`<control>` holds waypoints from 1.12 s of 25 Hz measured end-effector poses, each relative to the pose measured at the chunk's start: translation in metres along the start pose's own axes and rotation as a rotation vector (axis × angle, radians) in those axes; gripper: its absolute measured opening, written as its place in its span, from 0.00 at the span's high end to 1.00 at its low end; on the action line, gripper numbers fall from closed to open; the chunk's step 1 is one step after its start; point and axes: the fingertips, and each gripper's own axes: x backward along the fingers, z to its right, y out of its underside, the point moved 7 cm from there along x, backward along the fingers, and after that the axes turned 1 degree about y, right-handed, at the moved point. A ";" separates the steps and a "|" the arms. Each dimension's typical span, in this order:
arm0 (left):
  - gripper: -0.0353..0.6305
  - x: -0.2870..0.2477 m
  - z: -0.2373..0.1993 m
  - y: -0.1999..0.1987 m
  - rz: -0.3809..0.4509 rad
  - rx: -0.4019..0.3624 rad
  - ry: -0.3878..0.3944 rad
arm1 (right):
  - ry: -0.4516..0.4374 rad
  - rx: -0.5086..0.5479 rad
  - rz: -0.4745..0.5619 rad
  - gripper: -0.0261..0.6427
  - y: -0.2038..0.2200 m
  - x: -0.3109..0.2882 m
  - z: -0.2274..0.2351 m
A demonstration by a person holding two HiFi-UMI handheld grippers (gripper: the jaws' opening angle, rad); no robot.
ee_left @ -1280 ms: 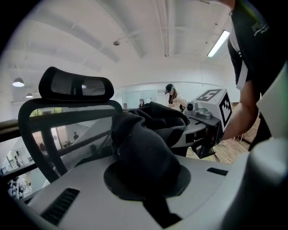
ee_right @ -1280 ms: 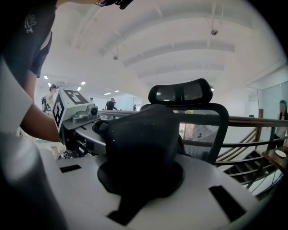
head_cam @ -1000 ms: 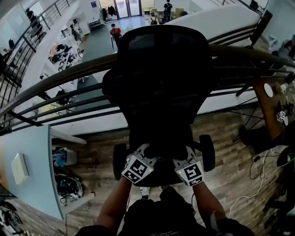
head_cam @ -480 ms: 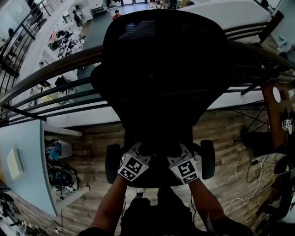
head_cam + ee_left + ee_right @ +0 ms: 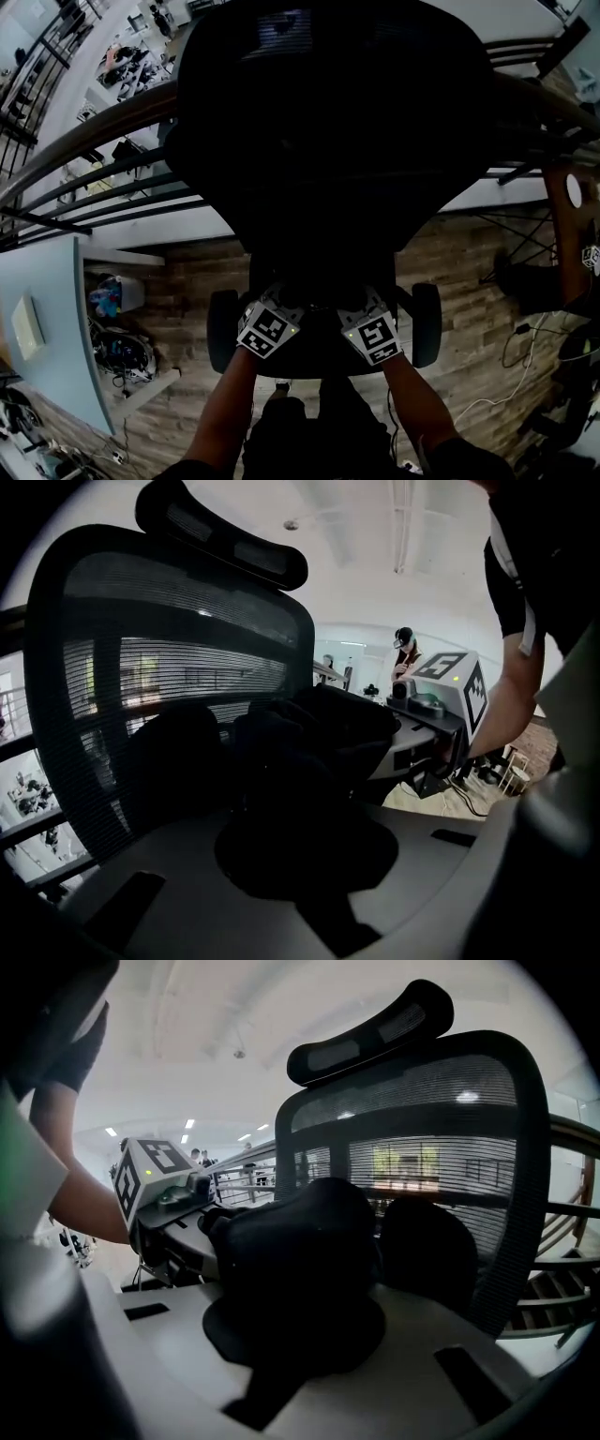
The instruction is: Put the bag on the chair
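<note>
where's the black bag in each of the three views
Head view: bag lower centre, barely distinguishable from the dark surroundings.
Left gripper view: bag at centre.
Right gripper view: bag at centre.
Shared landmark: chair's mesh backrest, behind the bag.

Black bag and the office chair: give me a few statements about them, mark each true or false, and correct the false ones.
1. The left gripper and the right gripper are both shut on the black bag. True.
2. The chair has a solid wooden backrest. False: the backrest is dark mesh, with a headrest on top.
3. The bag is in front of the backrest. True.
4. The chair stands against a blank wall. False: a railing runs behind it.
</note>
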 end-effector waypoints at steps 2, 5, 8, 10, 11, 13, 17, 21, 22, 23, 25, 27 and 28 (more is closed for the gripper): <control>0.88 -0.001 -0.005 -0.001 0.009 0.004 -0.001 | -0.003 0.006 0.008 0.89 -0.001 -0.004 0.003; 0.88 -0.008 -0.009 0.000 0.000 -0.012 -0.010 | -0.001 0.009 0.007 0.89 0.001 -0.009 0.009; 0.87 -0.013 -0.009 0.005 -0.019 -0.022 -0.014 | 0.001 0.016 -0.018 0.89 0.006 -0.011 0.010; 0.86 -0.016 -0.008 0.008 -0.024 -0.026 -0.014 | 0.001 0.015 -0.029 0.89 0.009 -0.011 0.010; 0.86 -0.017 -0.007 0.010 -0.025 -0.027 -0.015 | 0.001 0.014 -0.032 0.89 0.011 -0.011 0.010; 0.85 -0.018 -0.006 0.012 -0.023 -0.026 -0.027 | 0.000 0.013 -0.039 0.89 0.014 -0.011 0.011; 0.75 -0.021 -0.008 0.021 -0.044 -0.007 -0.094 | -0.001 0.008 -0.054 0.87 0.020 -0.015 0.012; 0.66 -0.023 -0.008 0.030 -0.056 0.037 -0.109 | -0.011 -0.008 -0.076 0.80 0.029 -0.017 0.011; 0.64 -0.023 -0.009 0.032 -0.059 0.059 -0.114 | -0.018 -0.015 -0.082 0.78 0.031 -0.019 0.011; 0.61 -0.022 -0.011 0.034 -0.058 0.080 -0.121 | -0.024 -0.023 -0.087 0.74 0.033 -0.020 0.012; 0.55 -0.021 -0.013 0.035 -0.057 0.102 -0.134 | -0.025 -0.026 -0.095 0.67 0.036 -0.019 0.018; 0.52 -0.019 -0.011 0.035 -0.063 0.104 -0.142 | -0.022 -0.025 -0.109 0.62 0.042 -0.016 0.023; 0.51 -0.017 -0.010 0.036 -0.069 0.104 -0.145 | -0.023 -0.028 -0.116 0.59 0.043 -0.015 0.023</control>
